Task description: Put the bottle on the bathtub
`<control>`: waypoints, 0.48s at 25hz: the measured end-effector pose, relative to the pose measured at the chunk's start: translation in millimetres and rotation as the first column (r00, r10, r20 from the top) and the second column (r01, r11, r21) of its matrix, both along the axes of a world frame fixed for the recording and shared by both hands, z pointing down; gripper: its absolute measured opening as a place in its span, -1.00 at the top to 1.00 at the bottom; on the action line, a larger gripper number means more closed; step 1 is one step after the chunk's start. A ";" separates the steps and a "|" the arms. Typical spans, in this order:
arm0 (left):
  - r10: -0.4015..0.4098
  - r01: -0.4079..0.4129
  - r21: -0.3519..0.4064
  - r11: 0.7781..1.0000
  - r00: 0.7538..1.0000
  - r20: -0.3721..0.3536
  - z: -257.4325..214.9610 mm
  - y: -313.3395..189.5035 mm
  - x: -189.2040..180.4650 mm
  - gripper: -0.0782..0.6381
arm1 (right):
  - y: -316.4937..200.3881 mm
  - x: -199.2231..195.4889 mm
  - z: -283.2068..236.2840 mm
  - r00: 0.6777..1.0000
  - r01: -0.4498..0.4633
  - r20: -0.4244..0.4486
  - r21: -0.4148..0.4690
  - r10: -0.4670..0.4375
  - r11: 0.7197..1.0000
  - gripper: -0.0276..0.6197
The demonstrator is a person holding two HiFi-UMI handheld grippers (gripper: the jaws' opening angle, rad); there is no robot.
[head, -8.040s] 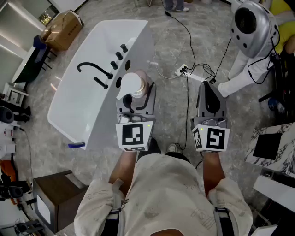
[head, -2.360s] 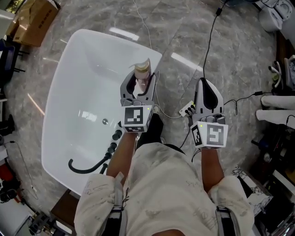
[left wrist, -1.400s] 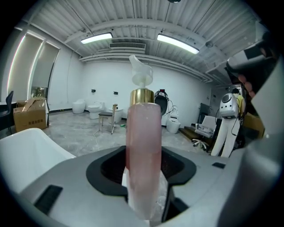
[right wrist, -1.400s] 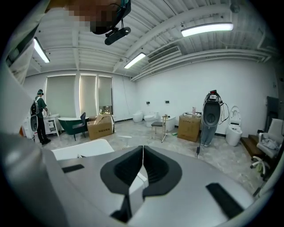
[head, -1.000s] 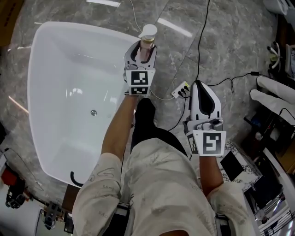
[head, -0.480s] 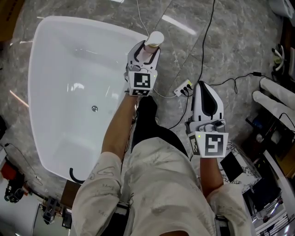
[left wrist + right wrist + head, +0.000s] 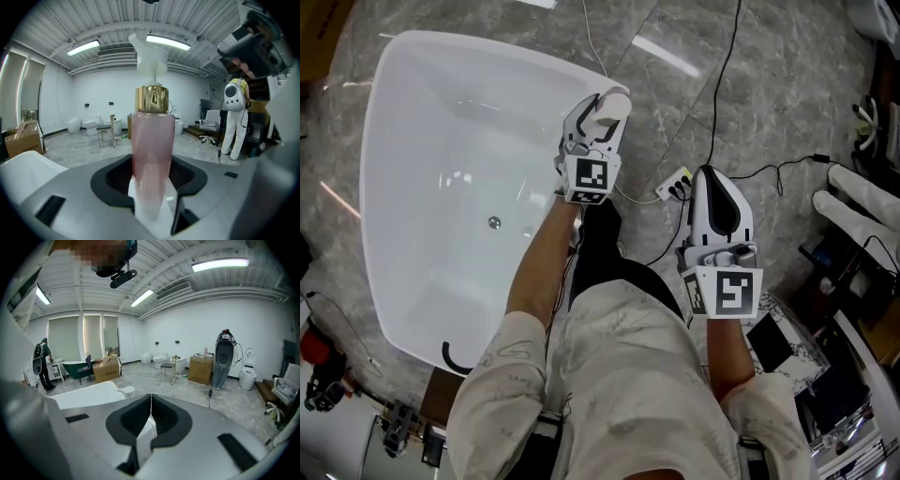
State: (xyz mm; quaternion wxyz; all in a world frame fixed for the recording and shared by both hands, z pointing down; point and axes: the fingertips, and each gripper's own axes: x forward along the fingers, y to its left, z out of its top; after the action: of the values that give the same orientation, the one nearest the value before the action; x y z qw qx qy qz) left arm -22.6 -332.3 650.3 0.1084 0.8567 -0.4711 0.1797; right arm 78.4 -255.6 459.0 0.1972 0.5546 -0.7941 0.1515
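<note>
The bottle (image 7: 151, 154) is pink and clear, with a gold collar and a white pump top. It stands upright between the jaws of my left gripper (image 7: 152, 213), which is shut on its lower body. From the head view, the left gripper (image 7: 595, 114) reaches out over the far right corner of the white bathtub (image 7: 478, 54), and the bottle's white cap (image 7: 616, 100) shows just past the jaws. Whether the bottle touches the rim is hidden. My right gripper (image 7: 717, 183) hangs over the floor to the right, shut and empty (image 7: 149, 423).
A white power strip (image 7: 675, 183) with black and white cables lies on the marble floor between the grippers. The tub has a drain (image 7: 494, 222) and a black faucet (image 7: 455, 361) at its near end. White equipment (image 7: 862, 202) and dark furniture crowd the right side.
The head view swung round the tub while my left arm stretched out with the bottle to the tub's far right corner. In the last half second it shifted only slightly. The right gripper stayed shut.
</note>
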 end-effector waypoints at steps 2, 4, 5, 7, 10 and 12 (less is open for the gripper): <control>0.009 -0.009 0.003 1.000 1.000 0.001 0.4 0.5 1.1 0.16 | -0.9 -3.1 -1.5 1.000 0.005 -0.002 0.004 -0.005 1.000 0.95; 0.010 -0.010 -0.004 1.000 1.000 -0.003 1.8 2.1 1.1 0.15 | -0.5 -6.3 -3.0 1.000 0.010 -0.004 0.006 -0.010 1.000 0.95; 0.007 -0.007 -0.008 1.000 1.000 -0.006 2.2 3.3 0.3 0.13 | 0.0 -8.2 -3.9 1.000 0.012 -0.004 0.007 -0.012 1.000 0.95; 0.002 -0.002 -0.011 1.000 1.000 -0.009 1.8 6.0 -2.4 0.08 | 0.0 -11.9 -6.2 1.000 0.019 -0.002 0.011 -0.019 1.000 0.95; -0.004 0.004 -0.013 1.000 1.000 -0.007 -2.4 14.0 -7.1 0.07 | -0.1 -15.8 -8.7 1.000 0.027 0.000 0.017 -0.027 0.999 0.95; -0.013 0.013 -0.009 1.000 1.000 -0.008 -9.3 22.0 -11.5 0.07 | 0.5 -17.7 -12.5 1.000 0.031 0.004 0.025 -0.031 0.999 0.95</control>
State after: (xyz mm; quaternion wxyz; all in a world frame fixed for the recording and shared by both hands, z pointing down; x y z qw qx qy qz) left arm -34.1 -310.3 641.1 0.1154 0.8539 -0.4754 0.1775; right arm 60.7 -255.1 446.6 0.1908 0.5443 -0.8049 0.1399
